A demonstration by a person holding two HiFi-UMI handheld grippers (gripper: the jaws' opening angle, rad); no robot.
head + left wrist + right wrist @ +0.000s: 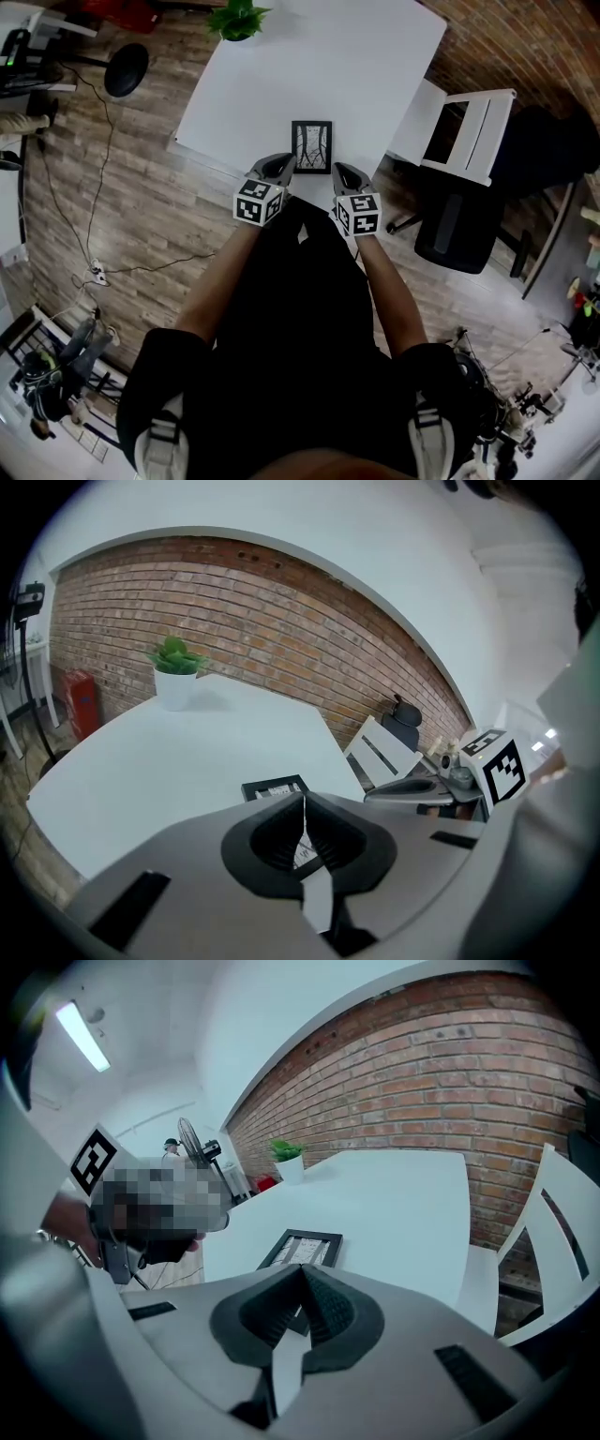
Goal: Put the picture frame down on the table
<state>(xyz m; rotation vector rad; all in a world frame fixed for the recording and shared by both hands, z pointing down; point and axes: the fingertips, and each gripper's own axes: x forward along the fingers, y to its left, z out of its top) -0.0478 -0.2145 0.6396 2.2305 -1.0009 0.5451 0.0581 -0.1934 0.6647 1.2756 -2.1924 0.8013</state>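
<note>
picture frame (311,147) lies flat on the table (356,66), long axis front-to-back; left tool (277,167), right tool (343,174) closed, empty.

Your picture frame (311,147) lies flat and face up on the white worktop (328,56). It sits close to the edge nearest you, roughly midway along that edge. It is a small rectangle with a thin black border around a pale print marked with dark, branching lines; what the print depicts is too small to tell. In the head view its long sides run away from you and its short sides lie about parallel to the worktop's near edge. In the left gripper view the picture frame (274,787) shows only its far end, a black border with a pale strip inside. In the right gripper view more of it (302,1248) shows, lying level on the worktop (403,1194).
</note>
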